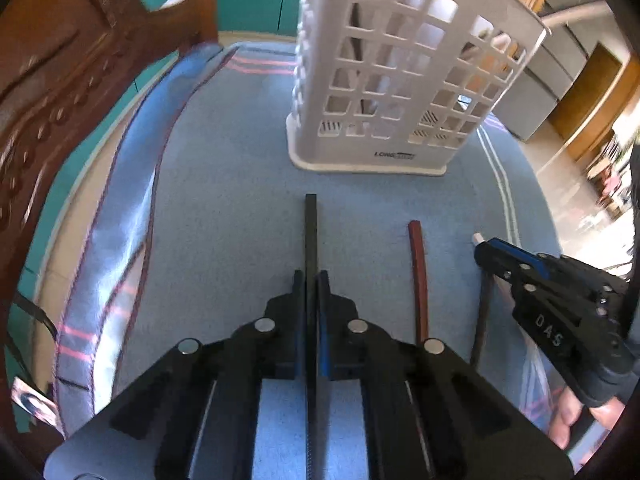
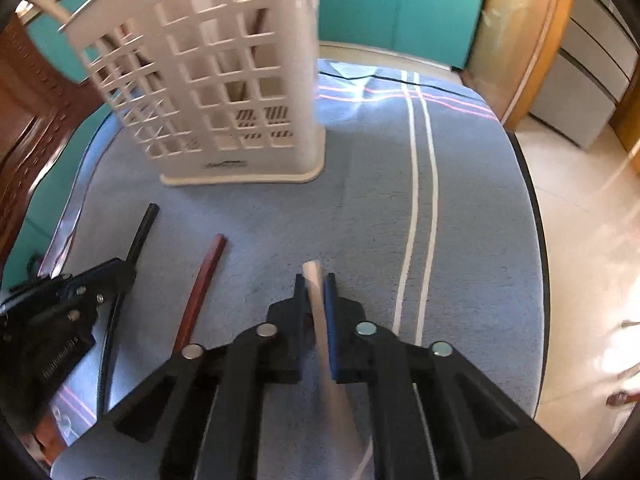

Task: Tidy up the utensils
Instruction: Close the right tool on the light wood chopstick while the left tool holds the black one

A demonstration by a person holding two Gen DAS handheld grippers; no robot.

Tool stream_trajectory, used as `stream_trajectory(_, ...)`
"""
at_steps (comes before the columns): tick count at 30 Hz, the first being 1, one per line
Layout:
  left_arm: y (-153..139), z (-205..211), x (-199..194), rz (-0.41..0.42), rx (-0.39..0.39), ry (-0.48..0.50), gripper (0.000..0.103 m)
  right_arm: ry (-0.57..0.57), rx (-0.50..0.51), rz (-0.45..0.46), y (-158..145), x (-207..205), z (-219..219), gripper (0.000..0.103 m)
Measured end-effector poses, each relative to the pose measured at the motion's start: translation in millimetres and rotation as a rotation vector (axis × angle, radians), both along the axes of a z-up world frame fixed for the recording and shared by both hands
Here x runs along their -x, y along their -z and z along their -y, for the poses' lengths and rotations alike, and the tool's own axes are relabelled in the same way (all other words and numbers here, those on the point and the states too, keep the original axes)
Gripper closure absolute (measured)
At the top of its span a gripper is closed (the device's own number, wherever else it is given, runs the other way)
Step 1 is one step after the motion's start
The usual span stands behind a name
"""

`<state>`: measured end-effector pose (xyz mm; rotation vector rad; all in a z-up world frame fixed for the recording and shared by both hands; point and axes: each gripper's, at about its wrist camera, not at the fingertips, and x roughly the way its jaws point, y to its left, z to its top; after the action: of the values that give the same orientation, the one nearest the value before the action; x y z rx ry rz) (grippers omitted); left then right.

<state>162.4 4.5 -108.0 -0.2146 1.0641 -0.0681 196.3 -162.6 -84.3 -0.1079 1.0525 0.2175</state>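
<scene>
The left gripper (image 1: pixel 311 280) pinched a black utensil handle (image 1: pixel 311 220) between its fingers, while the right gripper (image 2: pixel 315 282) pinched a white handle (image 2: pixel 313 276). A red-brown handle (image 1: pixel 417 264) lay between them on the blue-clothed counter (image 1: pixel 224 184), near the white basket (image 1: pixel 384 80).

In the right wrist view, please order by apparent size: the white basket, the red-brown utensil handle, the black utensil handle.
1. White basket, clearly the largest.
2. Red-brown utensil handle.
3. Black utensil handle; the left gripper hides much of it, so its rank is unsure.
</scene>
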Motion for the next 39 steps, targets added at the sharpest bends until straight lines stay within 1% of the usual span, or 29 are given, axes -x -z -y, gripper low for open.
stream_trajectory(2,1,-7,7,-0.012,0.035,-0.002,0.096,-0.036,0.015,0.002,-2,4,0,0.096)
stream_trajectory(4,2,-9,8,-0.006,0.042,0.004,0.096,-0.019,0.005,-0.007,-2,5,4,0.096)
stream_trajectory(5,2,-7,7,0.001,0.033,0.006,0.096,-0.005,0.012,-0.010,-1,5,7,0.096)
stream_trajectory(6,2,-5,6,0.007,0.017,0.011,0.093,0.010,0.015,-0.016,-1,5,10,0.096)
stream_trajectory(8,1,-2,6,0.017,-0.005,0.026,0.087,0.032,0.011,-0.029,-1,4,16,0.094)
stream_trajectory(9,0,2,6,0.022,-0.014,0.032,0.081,0.040,0.010,-0.036,-1,5,18,0.093)
stream_trajectory(10,0,6,4,0.029,-0.025,0.037,0.077,0.041,0.009,-0.040,-2,8,20,0.089)
stream_trajectory(13,-1,15,-4,0.042,-0.077,0.046,0.074,0.029,0.019,-0.056,0,12,22,0.088)
stream_trajectory(15,-1,20,-8,0.049,-0.110,0.051,0.072,0.019,0.036,-0.050,0,15,20,0.088)
stream_trajectory(17,-4,23,-13,0.052,-0.130,0.055,0.069,0.015,0.043,-0.048,0,18,18,0.087)
stream_trajectory(22,-4,41,-11,0.070,-0.191,0.065,0.062,0.013,0.053,-0.052,0,18,17,0.087)
stream_trajectory(26,-5,45,-10,0.074,-0.198,0.061,0.062,0.001,0.062,-0.046,-2,26,15,0.087)
stream_trajectory(29,-6,43,-12,0.075,-0.198,0.062,0.062,0.004,0.056,-0.048,1,18,13,0.086)
stream_trajectory(37,-5,48,-11,0.074,-0.202,0.066,0.062,0.001,0.059,-0.037,0,22,13,0.085)
stream_trajectory(39,-4,48,-11,0.075,-0.195,0.067,0.064,0.001,0.052,-0.036,0,22,13,0.086)
